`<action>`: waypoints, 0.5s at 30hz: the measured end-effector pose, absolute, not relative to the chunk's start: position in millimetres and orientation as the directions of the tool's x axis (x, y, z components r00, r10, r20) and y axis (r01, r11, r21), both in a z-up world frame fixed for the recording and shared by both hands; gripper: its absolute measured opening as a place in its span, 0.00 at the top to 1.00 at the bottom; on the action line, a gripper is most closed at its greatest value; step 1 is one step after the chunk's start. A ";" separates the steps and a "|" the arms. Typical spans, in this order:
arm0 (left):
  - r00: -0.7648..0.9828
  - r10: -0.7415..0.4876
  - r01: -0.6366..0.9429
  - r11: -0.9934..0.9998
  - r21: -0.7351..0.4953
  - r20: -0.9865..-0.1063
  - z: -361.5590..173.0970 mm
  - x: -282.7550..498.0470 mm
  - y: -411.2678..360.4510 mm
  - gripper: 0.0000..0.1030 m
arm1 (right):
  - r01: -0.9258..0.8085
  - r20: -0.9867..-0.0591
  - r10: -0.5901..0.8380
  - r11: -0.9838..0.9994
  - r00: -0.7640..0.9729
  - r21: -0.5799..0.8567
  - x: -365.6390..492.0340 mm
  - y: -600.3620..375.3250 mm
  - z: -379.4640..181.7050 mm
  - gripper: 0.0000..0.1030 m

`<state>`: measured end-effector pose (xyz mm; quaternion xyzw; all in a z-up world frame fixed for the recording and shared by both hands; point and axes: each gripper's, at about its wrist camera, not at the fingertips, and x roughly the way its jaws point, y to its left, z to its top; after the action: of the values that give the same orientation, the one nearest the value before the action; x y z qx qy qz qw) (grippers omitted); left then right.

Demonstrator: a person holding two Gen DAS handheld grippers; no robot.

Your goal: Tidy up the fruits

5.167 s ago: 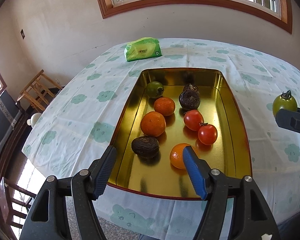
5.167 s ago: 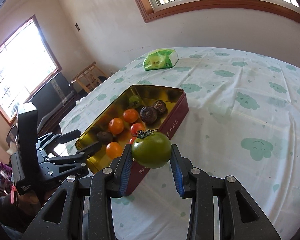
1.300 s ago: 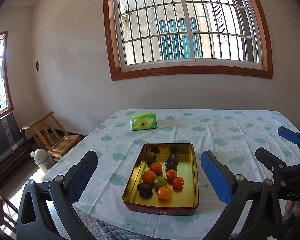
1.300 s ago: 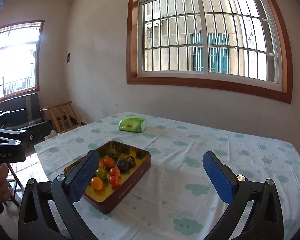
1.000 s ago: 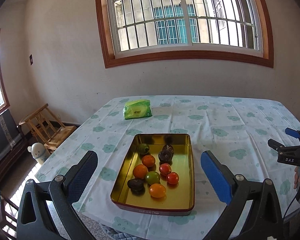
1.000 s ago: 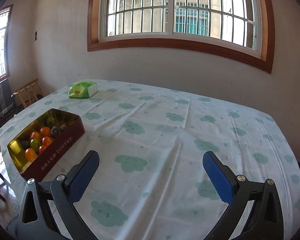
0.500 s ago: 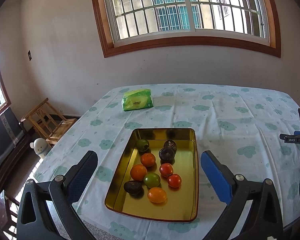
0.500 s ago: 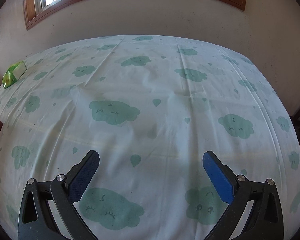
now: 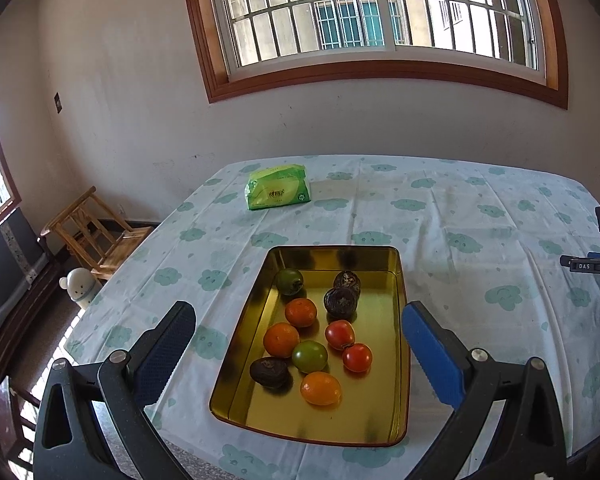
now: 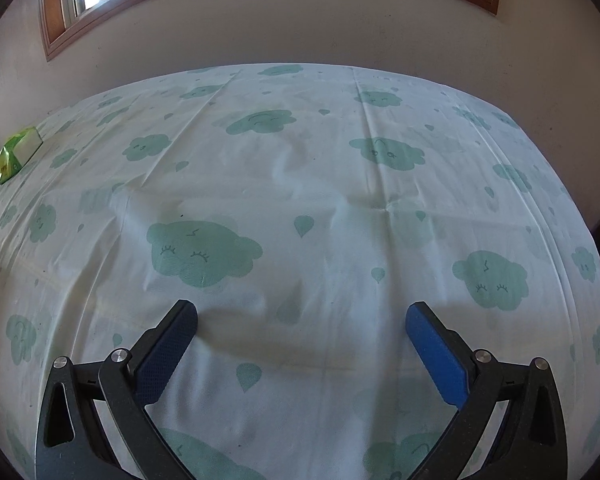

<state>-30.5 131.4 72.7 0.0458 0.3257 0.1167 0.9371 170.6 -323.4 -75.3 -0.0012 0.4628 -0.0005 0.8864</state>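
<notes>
- Left gripper (image 9: pixel 298 322): jaws spread wide, nothing between the blue pads; held above the near end of the tin.
- Right gripper (image 10: pixel 300 320): jaws likewise spread wide and empty, low over bare tablecloth (image 10: pixel 300 184). Part of it shows at the right edge of the left wrist view, well apart from the tin.
- Gold tin (image 9: pixel 384 408): one, rectangular, lying on the cloud-print cloth near the table's front edge, long side running away from the camera.
- Fruit count, all inside the tin: nine pieces.
- Orange fruits: three: far (image 9: pixel 301 312), middle (image 9: pixel 281 339), near (image 9: pixel 321 388).
- Red tomatoes: two, side by side, (image 9: pixel 340 334) and (image 9: pixel 357 357).
- Green tomatoes: two: one at the far left corner (image 9: pixel 289 281), one in the middle of the group (image 9: pixel 309 356), close beside the middle orange fruit.
- Dark wrinkled fruits: three: two at the far right, (image 9: pixel 347 280) and (image 9: pixel 341 302), one near left (image 9: pixel 269 372).
- Green tissue pack (image 9: pixel 278 192): one, on the cloth beyond the tin, well apart from it; also visible at the left edge of the right wrist view (image 10: pixel 18 154).
- Wooden chair (image 9: pixel 96 234): one, on the floor left of the table.
</notes>
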 end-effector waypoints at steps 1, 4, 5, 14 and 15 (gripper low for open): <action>0.761 0.248 -0.190 0.969 0.159 -0.599 71.6 -30.6 133.0 0.01 | 0.000 -0.821 -0.002 1.000 0.572 -0.003 170.4 -322.7 -75.4 0.00; 0.758 0.235 -0.182 0.972 0.149 -0.608 66.7 -29.1 136.5 0.01 | 0.000 -0.820 -0.002 1.000 0.572 -0.002 170.6 -323.7 -75.3 0.00; 0.757 0.232 -0.180 0.973 0.146 -0.611 65.0 -29.0 137.2 0.01 | 0.000 -0.820 -0.002 1.000 0.572 -0.003 170.4 -323.0 -75.3 0.00; 0.759 0.202 -0.146 0.979 0.139 -0.619 56.4 -37.3 139.0 0.01 | 0.000 -0.820 -0.002 1.000 0.572 -0.002 170.3 -323.0 -75.3 0.00; 0.761 0.205 -0.145 0.979 0.146 -0.615 56.8 -39.6 139.5 0.01 | 0.000 -0.820 -0.002 1.000 0.572 -0.002 170.6 -324.0 -75.2 0.00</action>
<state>-39.6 139.5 56.8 0.0450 0.3327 0.0933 0.9373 170.6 -324.0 -75.2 -0.0010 0.4628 -0.0004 0.8865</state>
